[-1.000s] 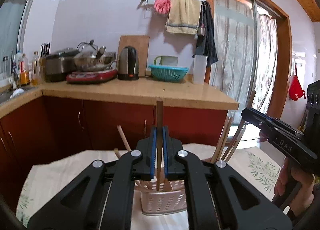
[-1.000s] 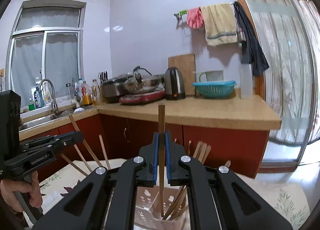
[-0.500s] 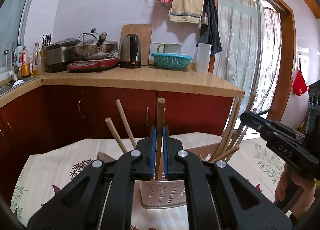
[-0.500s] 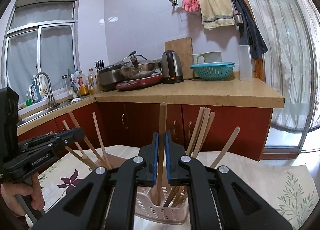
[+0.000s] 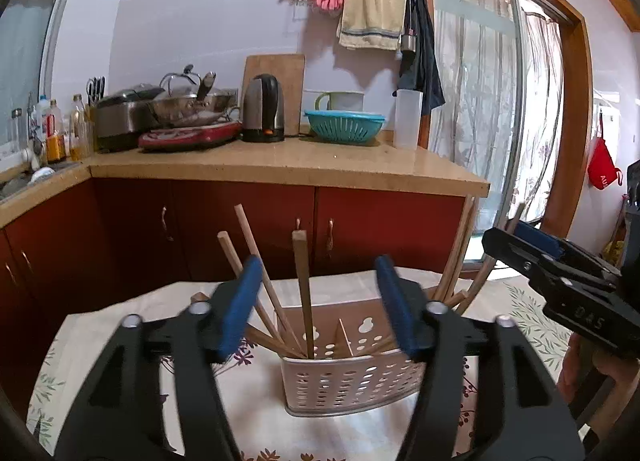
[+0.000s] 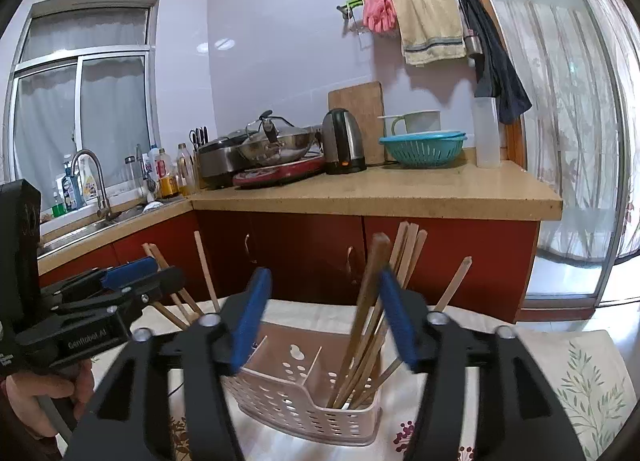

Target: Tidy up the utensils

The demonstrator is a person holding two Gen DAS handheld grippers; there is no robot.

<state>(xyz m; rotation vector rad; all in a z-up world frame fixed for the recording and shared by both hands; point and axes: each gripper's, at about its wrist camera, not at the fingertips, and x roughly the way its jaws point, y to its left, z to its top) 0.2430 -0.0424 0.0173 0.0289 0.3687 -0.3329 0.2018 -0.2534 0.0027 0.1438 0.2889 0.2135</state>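
A white perforated basket (image 5: 352, 385) stands on the floral tablecloth with several wooden chopsticks in its compartments. My left gripper (image 5: 316, 303) is opening above it. A brown chopstick (image 5: 302, 285) stands upright in the basket between the blue pads, touching neither. My right gripper (image 6: 322, 317) is also opening over the basket (image 6: 296, 401). A darker chopstick (image 6: 370, 281) leans among the others in the right compartment, close by the right pad. Each view shows the other gripper at its side: right gripper (image 5: 516, 237), left gripper (image 6: 156, 273).
The table's tablecloth (image 5: 120, 341) spreads around the basket. Behind it runs a kitchen counter (image 5: 280, 169) over red cabinets, with a kettle (image 5: 264, 109), a wok, a teal colander (image 5: 344, 125) and a sink (image 6: 92, 217). A glass door is at the right.
Both grippers were shut on a chopstick each; now both jaws have spread and the chopsticks stand in the basket. The right one tipped right against the other chopsticks.
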